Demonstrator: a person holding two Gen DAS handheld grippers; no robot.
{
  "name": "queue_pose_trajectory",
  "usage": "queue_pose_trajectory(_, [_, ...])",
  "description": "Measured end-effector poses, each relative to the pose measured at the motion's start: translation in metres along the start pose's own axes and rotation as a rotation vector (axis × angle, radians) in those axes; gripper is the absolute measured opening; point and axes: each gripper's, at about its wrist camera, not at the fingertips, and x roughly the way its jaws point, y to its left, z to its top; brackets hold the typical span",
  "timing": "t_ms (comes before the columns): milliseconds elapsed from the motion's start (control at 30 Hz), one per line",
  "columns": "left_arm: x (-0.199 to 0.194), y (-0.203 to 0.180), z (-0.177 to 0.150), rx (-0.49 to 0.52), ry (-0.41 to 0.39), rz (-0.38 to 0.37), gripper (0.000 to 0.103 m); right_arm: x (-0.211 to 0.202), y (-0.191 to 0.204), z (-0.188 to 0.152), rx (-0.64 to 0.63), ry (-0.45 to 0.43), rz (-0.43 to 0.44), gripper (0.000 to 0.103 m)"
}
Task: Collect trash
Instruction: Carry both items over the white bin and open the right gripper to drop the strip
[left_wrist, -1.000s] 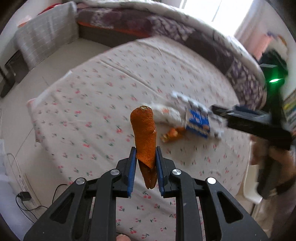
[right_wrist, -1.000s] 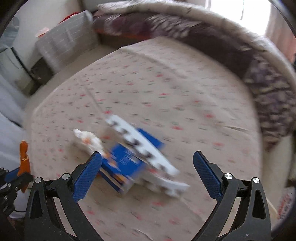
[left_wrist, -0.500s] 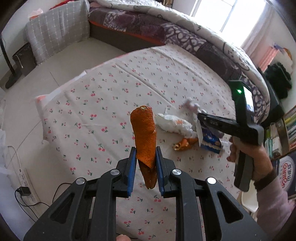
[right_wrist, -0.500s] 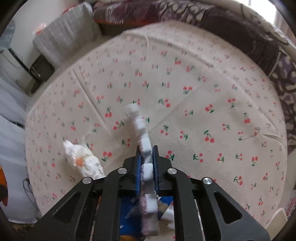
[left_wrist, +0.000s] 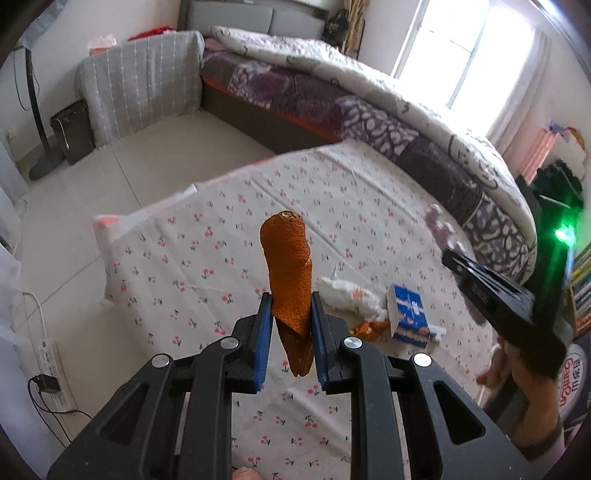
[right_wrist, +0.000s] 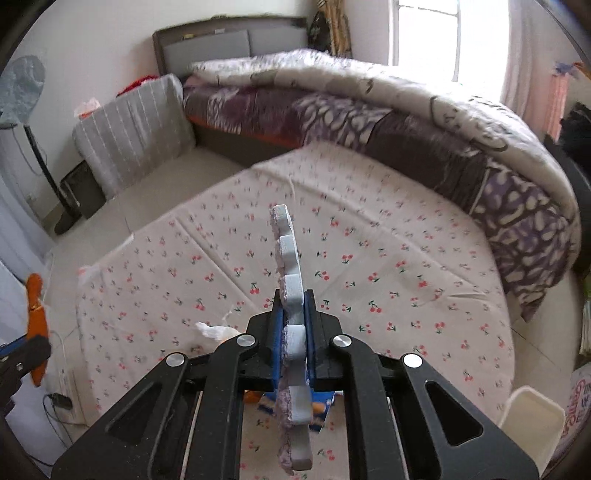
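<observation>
Orange peel (left_wrist: 290, 273) clamped in left tongs (left_wrist: 291, 325), foam strip (right_wrist: 291, 314) pinched in right tongs (right_wrist: 293, 332), blue carton (left_wrist: 408, 317) on cloth.

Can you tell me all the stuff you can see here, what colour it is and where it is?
Orange peel: 1, orange, held upright in the left gripper.
Foam strip: 1, pale blue-grey with notched edge, held in the right gripper.
Crumpled tissue: 1, white with orange marks, on the table.
Small box: 1, blue and white, on the table beside the tissue.
Peel scrap: 1, orange, between tissue and box.
Tablecloth: 1, cream with red cherries, over the table.
Bed: 1, purple and cream covers, behind the table.
Black bin: 1, on the floor at left.
Left gripper: black, blue fingers.
Right gripper: black, blue fingers.
</observation>
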Motion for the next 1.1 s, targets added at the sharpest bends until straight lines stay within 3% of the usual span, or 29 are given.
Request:
queue_pose_trajectory(233, [-0.015, -0.005, 0.002, 0.0, -0.063, 0.005, 0.02, -0.045, 0.002, -0.017, 0.071, -0.051, -0.065, 0.009])
queue_pose_trajectory(467, [-0.013, -0.014, -0.006, 0.0, -0.032, -0.021, 0.02, -0.076, -0.012, -0.046, 0.154, -0.062, -0.109, 0.009])
queue_pose_trajectory(833, [-0.008, -0.041, -0.023, 0.073, -0.024, -0.014, 0.02, -0.087, -0.065, -0.088, 0.314, -0.037, -0.105, 0.009])
queue_pose_trajectory(1100, [-0.002, -0.071, -0.032, 0.119, -0.02, -0.02, 0.02, -0.099, -0.092, -0.095, 0.333, -0.055, -0.138, 0.009])
